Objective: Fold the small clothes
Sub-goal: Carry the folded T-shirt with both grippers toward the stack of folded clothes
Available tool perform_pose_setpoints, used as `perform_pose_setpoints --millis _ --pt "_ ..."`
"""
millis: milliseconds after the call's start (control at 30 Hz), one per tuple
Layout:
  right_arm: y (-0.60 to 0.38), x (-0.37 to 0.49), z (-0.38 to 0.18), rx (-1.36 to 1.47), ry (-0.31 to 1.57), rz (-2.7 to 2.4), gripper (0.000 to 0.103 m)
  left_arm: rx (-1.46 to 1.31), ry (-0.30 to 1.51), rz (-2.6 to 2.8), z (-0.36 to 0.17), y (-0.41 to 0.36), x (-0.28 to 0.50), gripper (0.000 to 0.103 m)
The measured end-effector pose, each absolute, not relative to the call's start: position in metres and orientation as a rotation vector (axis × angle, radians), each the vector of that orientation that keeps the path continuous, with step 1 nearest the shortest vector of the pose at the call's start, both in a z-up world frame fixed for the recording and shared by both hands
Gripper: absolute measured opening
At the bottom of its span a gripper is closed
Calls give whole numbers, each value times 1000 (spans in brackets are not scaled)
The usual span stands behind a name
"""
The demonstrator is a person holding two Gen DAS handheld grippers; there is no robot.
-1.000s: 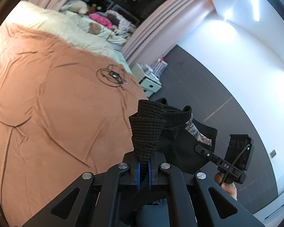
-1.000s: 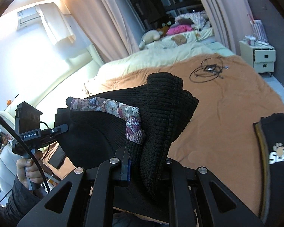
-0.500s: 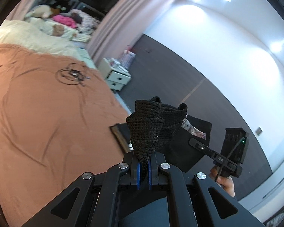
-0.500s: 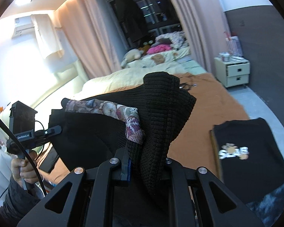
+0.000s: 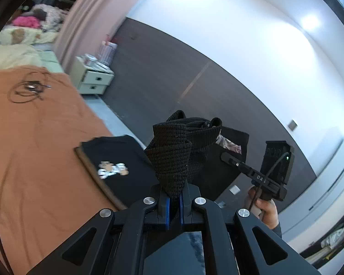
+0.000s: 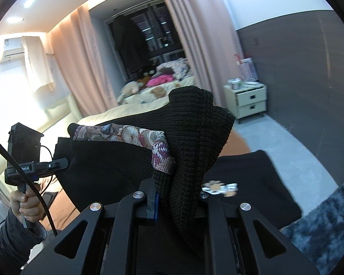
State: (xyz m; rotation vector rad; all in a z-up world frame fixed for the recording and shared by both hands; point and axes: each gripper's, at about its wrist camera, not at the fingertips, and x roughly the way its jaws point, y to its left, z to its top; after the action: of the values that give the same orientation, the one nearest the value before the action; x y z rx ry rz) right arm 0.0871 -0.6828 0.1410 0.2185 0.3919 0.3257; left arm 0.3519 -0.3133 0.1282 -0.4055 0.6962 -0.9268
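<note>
A black knitted garment (image 5: pixel 172 155) with a floral patterned band (image 6: pixel 126 135) hangs stretched in the air between my two grippers. My left gripper (image 5: pixel 174 204) is shut on one bunched corner of it. My right gripper (image 6: pixel 169 201) is shut on the other corner (image 6: pixel 195 146). Each gripper shows in the other's view, the right one (image 5: pixel 261 178) at the right, the left one (image 6: pixel 32 167) at the left. A folded black T-shirt with a printed logo (image 5: pixel 112 169) lies flat on the orange bedspread (image 5: pixel 34 151), below the held garment; it also shows in the right wrist view (image 6: pixel 252 176).
A coiled black cable (image 5: pixel 27 88) lies further up the bed. A cream nightstand (image 6: pixel 246 102) stands beside the bed against the dark wall. Pillows and soft toys (image 6: pixel 153 82) sit at the bed's head. A dark blue-grey fuzzy fabric (image 6: pixel 325 224) lies at lower right.
Both grippers have swung right with the knitted garment, away from the middle of the bed. The folded black T-shirt has come into view beneath it. Both grips are unchanged.
</note>
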Motion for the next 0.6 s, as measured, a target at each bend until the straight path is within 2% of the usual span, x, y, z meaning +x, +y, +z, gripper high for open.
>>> perform_pose_setpoints --millis 367,600 --pt "-683 49 141 232 358 191 10 -357 729 -1057 118 -407 389 5" --pt "-656 63 137 241 379 128 10 -359 776 -1049 85 -434 436 5"
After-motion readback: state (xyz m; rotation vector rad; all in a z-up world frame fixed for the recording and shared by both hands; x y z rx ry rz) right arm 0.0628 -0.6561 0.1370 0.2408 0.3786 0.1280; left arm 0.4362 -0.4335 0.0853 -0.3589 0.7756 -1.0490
